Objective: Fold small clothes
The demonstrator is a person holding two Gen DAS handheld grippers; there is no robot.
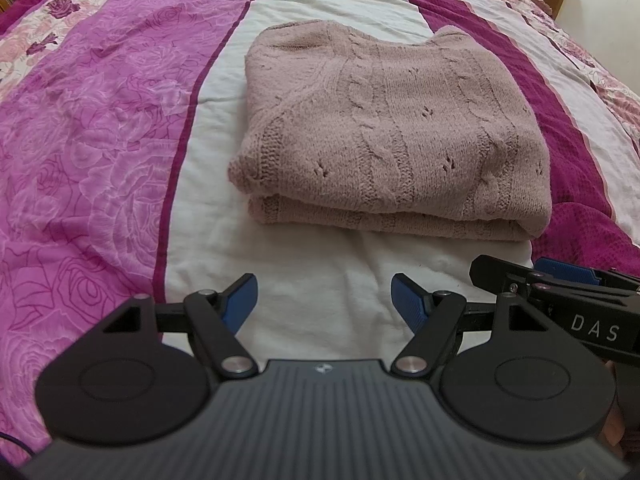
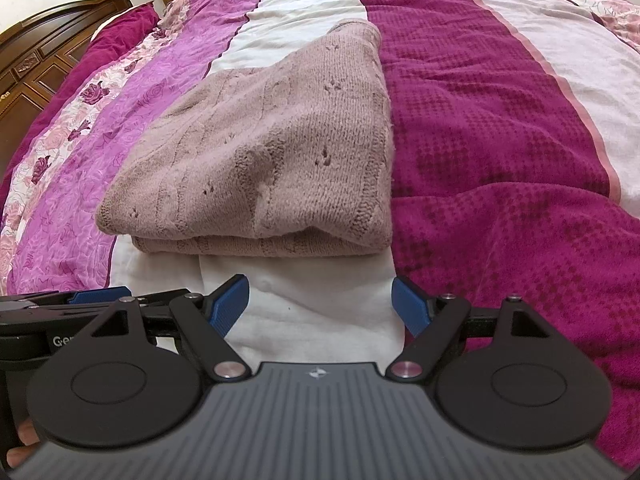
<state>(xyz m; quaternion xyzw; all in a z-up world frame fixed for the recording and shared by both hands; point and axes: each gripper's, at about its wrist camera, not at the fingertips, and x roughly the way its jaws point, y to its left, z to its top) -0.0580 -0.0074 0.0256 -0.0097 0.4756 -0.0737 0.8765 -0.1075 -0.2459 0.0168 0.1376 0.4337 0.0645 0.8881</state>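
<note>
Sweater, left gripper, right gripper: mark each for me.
sweater (image 1: 400,120), left wrist view, top folded layer.
left gripper (image 1: 324,300), left wrist view, between its open fingertips.
right gripper (image 2: 320,304), right wrist view, between its open fingertips.

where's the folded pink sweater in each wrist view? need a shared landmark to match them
Left wrist: folded pink knit sweater sits centre, slightly right, beyond the open left gripper.
Right wrist: the sweater sits centre-left, beyond the open right gripper.
Shared landmark: the white stripe of the bedspread under the sweater; the sweater's right edge meets the dark magenta stripe in both.
</note>
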